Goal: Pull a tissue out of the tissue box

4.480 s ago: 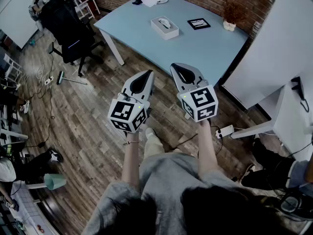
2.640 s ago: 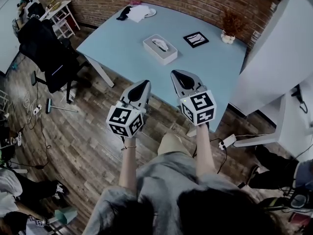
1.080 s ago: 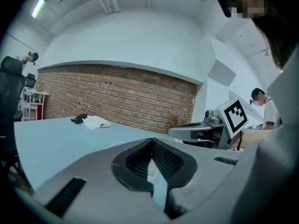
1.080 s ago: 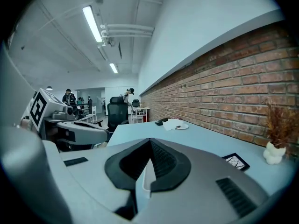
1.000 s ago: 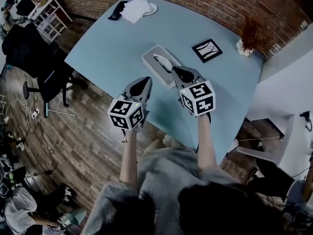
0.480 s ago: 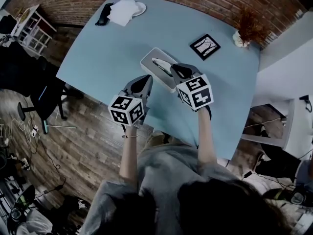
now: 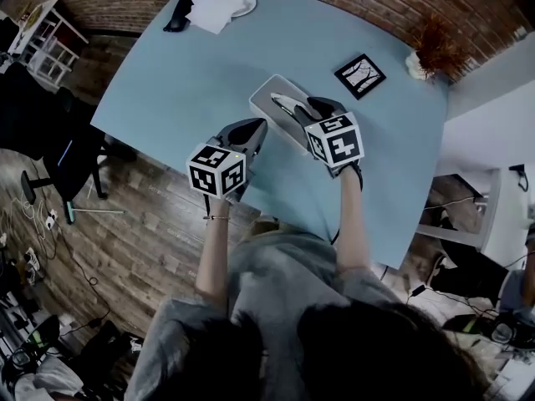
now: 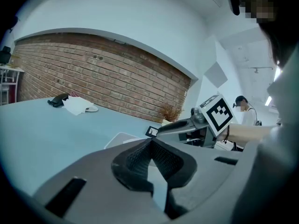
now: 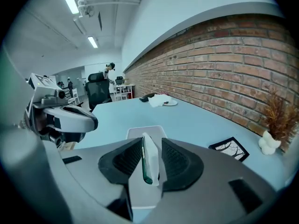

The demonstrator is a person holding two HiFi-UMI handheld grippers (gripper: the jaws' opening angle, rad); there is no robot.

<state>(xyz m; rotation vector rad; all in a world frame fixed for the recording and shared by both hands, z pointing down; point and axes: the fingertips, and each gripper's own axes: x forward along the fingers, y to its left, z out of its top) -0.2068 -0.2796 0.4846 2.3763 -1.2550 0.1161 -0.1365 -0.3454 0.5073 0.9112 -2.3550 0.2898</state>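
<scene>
A white tissue box (image 7: 269, 98) lies on the light blue table (image 7: 201, 73), with a tissue (image 7: 285, 103) standing up from its slot. My right gripper (image 7: 316, 107) hangs over the box's right end and its jaws are opening. In the right gripper view the tissue (image 9: 150, 160) stands between the two pads without being pressed, above the box (image 9: 140, 132). My left gripper (image 7: 256, 126) is near the box's front left corner, apart from it. Its jaws look shut and empty in the left gripper view (image 8: 150, 143).
A small black picture frame (image 7: 361, 75) and a dried plant in a white vase (image 7: 430, 44) stand to the right of the box. White cloth on a plate (image 7: 216, 7) and a dark item (image 7: 177, 11) lie at the far edge. An office chair (image 7: 50, 140) stands left.
Both grippers have moved forward and down over the table to the tissue box. The right one now has the tissue between its jaws.
</scene>
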